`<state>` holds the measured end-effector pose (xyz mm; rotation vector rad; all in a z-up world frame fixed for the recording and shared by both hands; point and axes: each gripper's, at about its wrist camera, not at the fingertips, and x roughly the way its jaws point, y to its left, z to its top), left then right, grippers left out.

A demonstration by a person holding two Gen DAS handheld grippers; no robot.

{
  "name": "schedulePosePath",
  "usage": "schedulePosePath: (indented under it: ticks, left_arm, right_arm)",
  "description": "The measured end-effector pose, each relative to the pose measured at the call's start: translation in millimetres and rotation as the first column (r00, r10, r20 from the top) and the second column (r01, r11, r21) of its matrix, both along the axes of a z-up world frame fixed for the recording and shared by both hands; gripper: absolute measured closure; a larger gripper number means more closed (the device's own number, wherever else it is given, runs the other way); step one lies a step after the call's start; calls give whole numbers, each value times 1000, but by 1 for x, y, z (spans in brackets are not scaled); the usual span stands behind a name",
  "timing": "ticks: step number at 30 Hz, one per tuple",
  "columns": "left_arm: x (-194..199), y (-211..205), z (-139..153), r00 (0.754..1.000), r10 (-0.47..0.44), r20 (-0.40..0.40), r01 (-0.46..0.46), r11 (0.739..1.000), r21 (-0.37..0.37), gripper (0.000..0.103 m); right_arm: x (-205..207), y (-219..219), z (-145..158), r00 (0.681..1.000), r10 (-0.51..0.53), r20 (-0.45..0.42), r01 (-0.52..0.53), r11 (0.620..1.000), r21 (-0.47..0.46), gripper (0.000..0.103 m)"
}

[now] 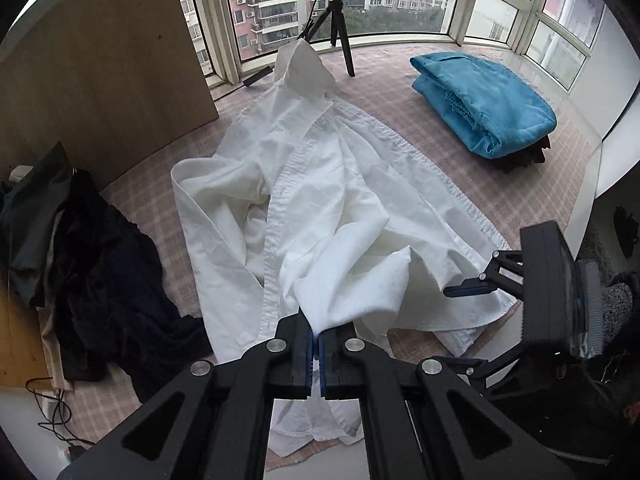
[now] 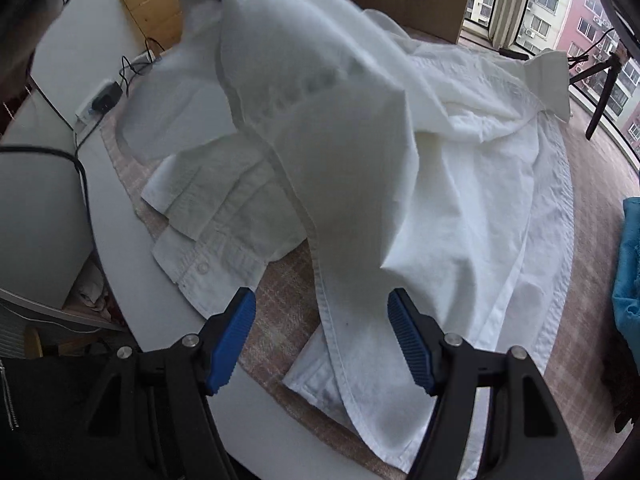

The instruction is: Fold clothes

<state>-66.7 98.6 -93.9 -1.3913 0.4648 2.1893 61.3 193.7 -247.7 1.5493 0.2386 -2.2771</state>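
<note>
A white button-up shirt [image 1: 320,184] lies rumpled on the checked pink cloth, collar toward the windows. My left gripper [image 1: 318,354] is shut on a bunched fold of the shirt near its lower part, and the pinched cloth rises in a peak from the pads. In the right wrist view the lifted part of the shirt [image 2: 340,128] hangs across the frame from the upper left. My right gripper [image 2: 322,340] stands open just above the shirt's hem, with cloth below its blue pads [image 2: 410,344] but nothing pressed between them. The right gripper [image 1: 472,290] also shows at the right in the left wrist view.
A folded blue garment [image 1: 484,100] rests on a dark stack at the back right. Dark clothes [image 1: 100,280] are piled at the left. A tripod [image 1: 340,32] stands by the windows. A wooden board [image 1: 100,80] leans at the back left. A power strip with cables [image 2: 100,102] lies on the white floor.
</note>
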Motion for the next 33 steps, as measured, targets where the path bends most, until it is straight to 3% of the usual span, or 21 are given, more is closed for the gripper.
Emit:
schedulePosePath:
  ticks: [4,7,10,12,15,19,24,30,31,33]
  left_arm:
    - [-4,-5,9,1000,-14,-12,14,1000,10,102]
    - [-4,-7,17,999,-24,-27,25,1000,15,102]
    - [-3,-8,26,999,-29,-40,30,999,22,102]
    - [0,-7,31,998,-36,-47,37,999,27,102]
    - [6,-6,38,997,-46,-56,48,998,35,102]
    - [16,-1,38,998,-49,-35,51,997,63,102]
    - [41,27,20,996,-87,11,85,994,74,102]
    - [74,94,-45,966,-213,148,205,977,64,97]
    - [77,103,-61,956,-222,191,215,975,58,94]
    - [84,116,-87,935,-232,269,228,972,48,93]
  right_arm:
    - [4,-2,-17,999,-28,-23,31,989,148,35]
    - [6,5,-17,997,-71,-23,74,988,139,40]
    - [7,16,-8,991,-135,-14,135,989,55,94]
    - [7,31,0,980,-197,19,198,978,-71,96]
    - [10,56,13,961,-265,81,277,931,-238,96]
    - [24,90,37,936,-346,70,348,873,-342,97]
    - [36,151,64,873,-488,-5,452,812,-369,100]
    - [60,232,67,775,-631,-34,581,733,-354,101]
    - [61,241,62,767,-640,-29,596,729,-336,101]
    - [59,250,42,792,-609,40,592,751,-292,101]
